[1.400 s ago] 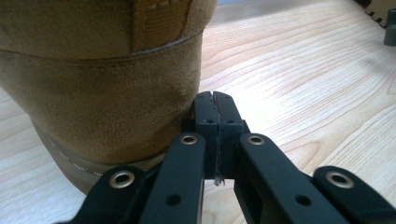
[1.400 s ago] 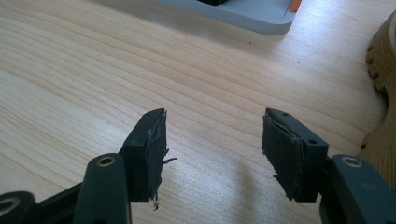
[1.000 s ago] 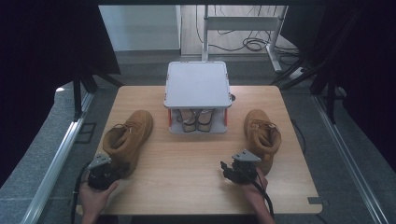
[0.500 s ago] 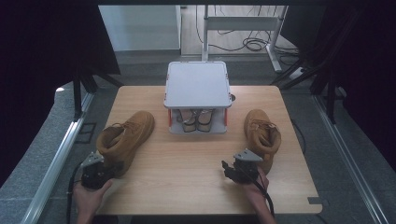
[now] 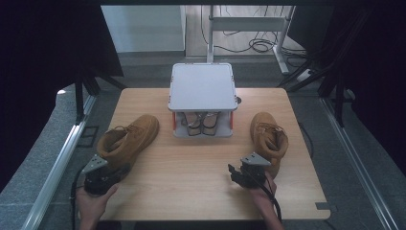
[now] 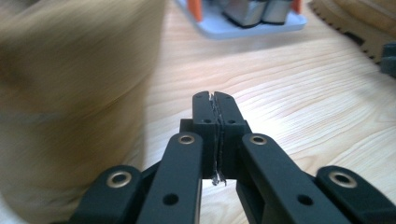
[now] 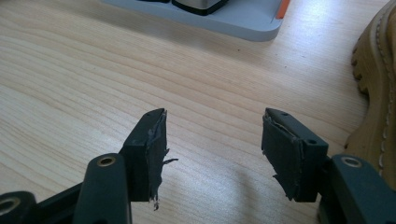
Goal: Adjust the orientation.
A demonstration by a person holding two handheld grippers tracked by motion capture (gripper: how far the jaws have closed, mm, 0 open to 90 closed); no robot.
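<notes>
The left gripper (image 5: 101, 176) sits at the heel of the left boot (image 5: 128, 140), jaws pressed together on nothing, seemingly ready to nudge it; the right gripper (image 5: 244, 173) waits wide open and empty beside the right boot (image 5: 269, 138); since a second ago the left boot has swung and the left gripper has drawn toward the table edge.

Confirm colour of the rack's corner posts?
Orange corner posts under the grey rack; clearest in the left gripper view.
</notes>
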